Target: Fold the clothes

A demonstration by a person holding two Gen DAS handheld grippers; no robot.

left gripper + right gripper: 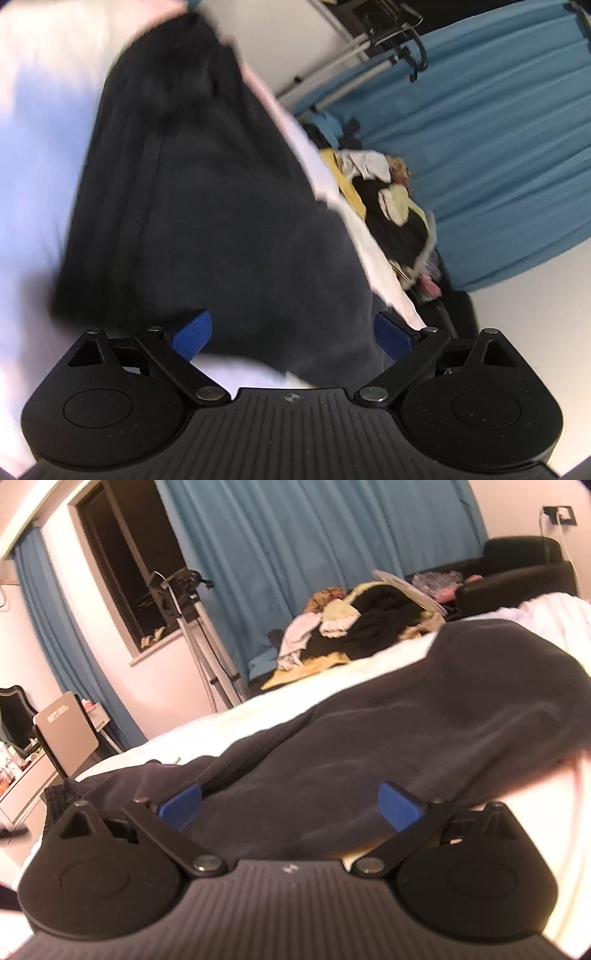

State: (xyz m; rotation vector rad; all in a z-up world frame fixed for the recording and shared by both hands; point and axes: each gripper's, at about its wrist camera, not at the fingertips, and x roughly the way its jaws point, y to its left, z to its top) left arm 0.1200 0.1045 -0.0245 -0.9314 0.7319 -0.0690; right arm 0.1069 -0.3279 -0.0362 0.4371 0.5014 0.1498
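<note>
Jaws spread wide on both left gripper and right gripper; dark garment lies across white bed, clothes pile beyond.

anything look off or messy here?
The dark garment lies rumpled on the white bed, not yet flat. Behind it, a heap of unfolded clothes sits at the bed's far side. Both grippers, left and right, are open over the garment. No damage visible.
</note>
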